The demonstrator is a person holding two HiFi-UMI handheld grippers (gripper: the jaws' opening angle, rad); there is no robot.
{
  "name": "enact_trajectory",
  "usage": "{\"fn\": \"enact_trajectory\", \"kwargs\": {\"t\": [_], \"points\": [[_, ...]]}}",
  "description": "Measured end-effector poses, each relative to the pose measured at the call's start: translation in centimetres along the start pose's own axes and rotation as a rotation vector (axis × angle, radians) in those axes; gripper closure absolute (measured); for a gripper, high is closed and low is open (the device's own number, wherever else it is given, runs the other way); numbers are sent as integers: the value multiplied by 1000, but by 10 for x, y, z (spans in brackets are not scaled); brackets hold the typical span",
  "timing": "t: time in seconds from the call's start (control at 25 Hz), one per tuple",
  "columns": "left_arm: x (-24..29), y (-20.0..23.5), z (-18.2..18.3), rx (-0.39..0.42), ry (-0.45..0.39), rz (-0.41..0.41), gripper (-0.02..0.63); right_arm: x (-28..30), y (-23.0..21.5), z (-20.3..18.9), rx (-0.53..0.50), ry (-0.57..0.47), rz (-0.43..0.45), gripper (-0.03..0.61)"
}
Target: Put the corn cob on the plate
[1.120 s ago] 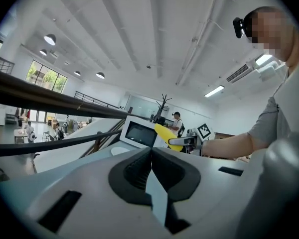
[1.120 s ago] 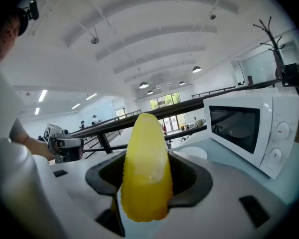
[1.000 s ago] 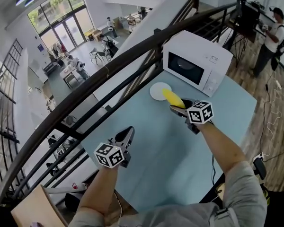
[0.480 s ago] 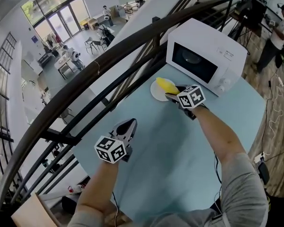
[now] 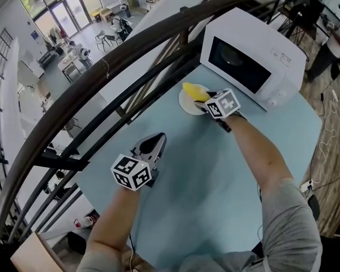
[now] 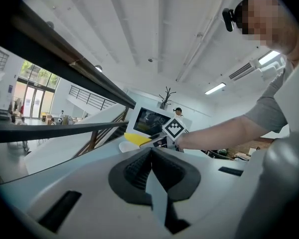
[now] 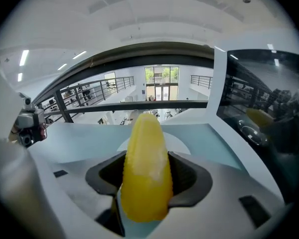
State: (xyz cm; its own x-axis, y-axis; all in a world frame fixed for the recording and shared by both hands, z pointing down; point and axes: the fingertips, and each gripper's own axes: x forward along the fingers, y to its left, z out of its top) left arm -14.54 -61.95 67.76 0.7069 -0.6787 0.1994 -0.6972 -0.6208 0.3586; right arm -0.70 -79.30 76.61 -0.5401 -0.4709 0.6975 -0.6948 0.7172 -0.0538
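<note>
The yellow corn cob [image 5: 195,91] sticks out of my right gripper [image 5: 202,101], whose jaws are shut on it. It hangs over the white plate [image 5: 186,104] on the pale blue table [image 5: 215,169], just in front of the microwave. From the right gripper view the corn cob [image 7: 146,171] fills the jaws, with the plate [image 7: 184,144] right behind its tip. My left gripper [image 5: 157,142] hovers over the table's near left part, jaws shut and empty. The left gripper view also catches the corn cob [image 6: 139,139] beside the plate [image 6: 126,146].
A white microwave [image 5: 252,57] stands closed at the table's far right. A dark railing [image 5: 102,78] runs along the table's far left edge, with a drop to a lower floor beyond. A person [image 5: 335,38] stands at the far right.
My right gripper has carried the corn cob forward and down, from short of the plate to over it. The left gripper has drifted forward and lower.
</note>
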Motion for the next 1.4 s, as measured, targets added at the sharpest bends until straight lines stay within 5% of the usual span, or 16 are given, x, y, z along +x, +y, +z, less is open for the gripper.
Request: {"fn": "enact_trajectory", "kwargs": {"t": [1.0,1.4], "points": [[1,-2,-11,0,-2,-17,594,27,-10,-16,-148,79,-107,318],[-8,-4,-5,6,-10,-11,594,20,-2,-11,-196,71,-124,252]]}}
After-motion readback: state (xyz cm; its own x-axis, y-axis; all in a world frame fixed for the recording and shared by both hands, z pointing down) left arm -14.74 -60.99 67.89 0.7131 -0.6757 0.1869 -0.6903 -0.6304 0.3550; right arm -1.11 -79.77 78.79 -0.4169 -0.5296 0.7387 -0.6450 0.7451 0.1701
